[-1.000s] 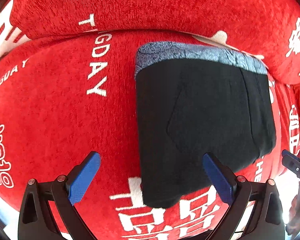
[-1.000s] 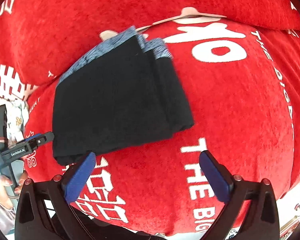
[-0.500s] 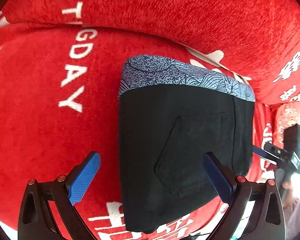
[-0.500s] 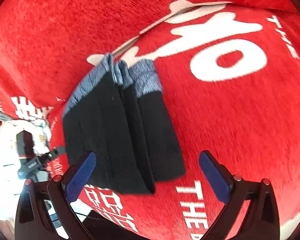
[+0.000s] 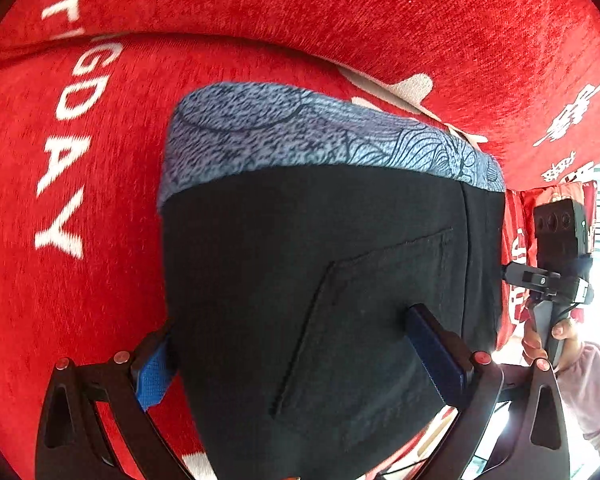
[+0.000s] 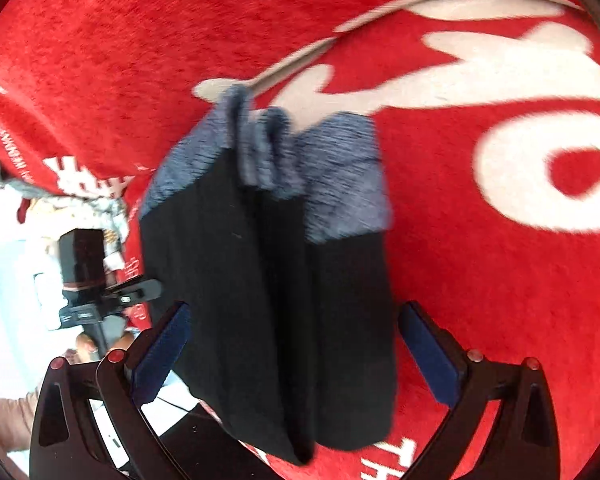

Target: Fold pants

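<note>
The folded black pants [image 5: 320,280] with a blue-grey patterned waistband lie on the red sofa seat [image 5: 80,280]. My left gripper [image 5: 296,356] is open, its fingers on either side of the stack's near end; the left pad is partly hidden behind the cloth. In the right wrist view the same pants [image 6: 268,280] show their stacked folded layers edge-on. My right gripper [image 6: 296,344] is open and straddles the stack's near end. Each gripper shows in the other's view, at the far side of the pants.
The red sofa backrest [image 5: 340,12] with white lettering rises just behind the pants. The seat cushion [image 6: 500,240] stretches to the right. The sofa's front edge lies near the grippers, with bright floor beyond. The person's hand [image 5: 556,336] holds the other gripper.
Both grippers have moved in close to the pants from opposite sides, so their open fingers now straddle the stack's ends. The pants have not visibly moved on the seat.
</note>
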